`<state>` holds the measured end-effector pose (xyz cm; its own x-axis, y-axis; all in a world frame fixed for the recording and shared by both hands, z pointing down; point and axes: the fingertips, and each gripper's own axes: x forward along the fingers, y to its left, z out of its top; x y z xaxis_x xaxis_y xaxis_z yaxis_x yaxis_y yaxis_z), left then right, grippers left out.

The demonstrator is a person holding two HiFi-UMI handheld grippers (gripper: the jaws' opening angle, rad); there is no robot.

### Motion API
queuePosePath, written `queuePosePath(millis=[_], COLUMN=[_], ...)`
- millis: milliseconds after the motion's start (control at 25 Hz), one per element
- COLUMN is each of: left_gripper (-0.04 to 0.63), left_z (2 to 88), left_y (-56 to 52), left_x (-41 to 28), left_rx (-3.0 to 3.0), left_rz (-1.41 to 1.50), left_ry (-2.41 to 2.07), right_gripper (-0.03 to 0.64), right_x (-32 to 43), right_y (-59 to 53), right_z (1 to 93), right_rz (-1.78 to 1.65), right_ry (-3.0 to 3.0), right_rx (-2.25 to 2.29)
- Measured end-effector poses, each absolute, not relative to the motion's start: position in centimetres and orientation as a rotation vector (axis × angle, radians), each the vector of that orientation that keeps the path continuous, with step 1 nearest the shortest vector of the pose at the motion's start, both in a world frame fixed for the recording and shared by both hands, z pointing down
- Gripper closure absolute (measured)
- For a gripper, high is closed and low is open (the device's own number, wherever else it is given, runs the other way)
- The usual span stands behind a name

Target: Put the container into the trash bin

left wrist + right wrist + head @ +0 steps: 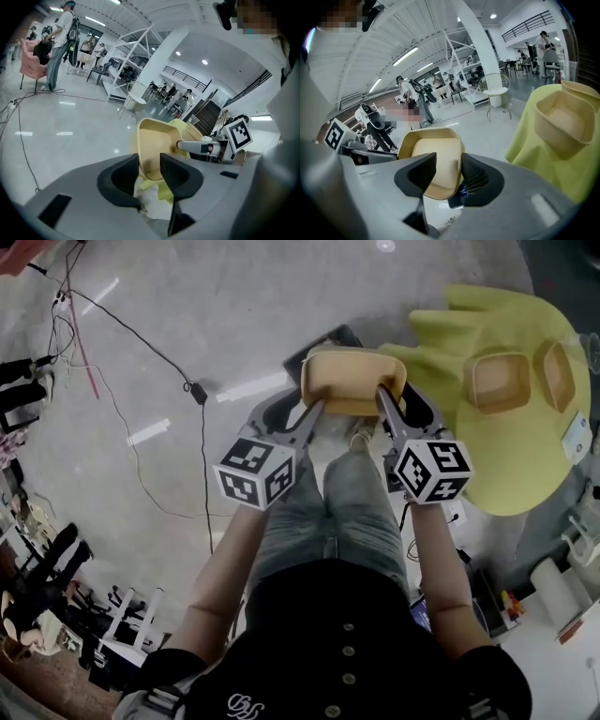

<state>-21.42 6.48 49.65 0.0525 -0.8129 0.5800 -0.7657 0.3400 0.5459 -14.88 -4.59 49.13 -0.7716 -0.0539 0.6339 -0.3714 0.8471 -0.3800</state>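
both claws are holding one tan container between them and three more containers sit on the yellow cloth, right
Not quite: the head view shows only two more on the yellow cloth, a near container and a far container beside it. The rest stands: the left claw and the right claw hold one tan container between them.

A: What colour is the container (354, 381)?
B: Tan, like the other containers (498, 382) on the yellow-green worktop cloth (511, 465).
A: The claws?
B: Left claw (314, 409) and right claw (382, 397) grey, black pads (476, 178), black-and-white patterned cubes (255, 472).
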Motion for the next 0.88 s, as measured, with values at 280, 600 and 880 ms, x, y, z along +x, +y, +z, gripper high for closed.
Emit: queuePosePath(millis=[280,600,880], left_gripper=[0.466,0.466,0.465], left_z=[53.6,57.5,59.1], left_y=[7.7,9.2,9.2], left_x=[-20.7,-19.0,-19.5], left_rx=[1.37,1.305,1.268], left_rz=[-0.057,-0.068,-0.038], left_ry=[-1.659,-1.628,-1.665], right_gripper=[0.462,0.462,0.462], right_x=[-15.6,-16.0,-17.7], right_y=[-4.1,-3.6,-4.1], right_z=[53.2,56.7,58.2], right_rz=[0.64,0.582,0.607], right_ry=[-2.333,-2.302,-2.307], right_rx=[0.256,0.199,0.201])
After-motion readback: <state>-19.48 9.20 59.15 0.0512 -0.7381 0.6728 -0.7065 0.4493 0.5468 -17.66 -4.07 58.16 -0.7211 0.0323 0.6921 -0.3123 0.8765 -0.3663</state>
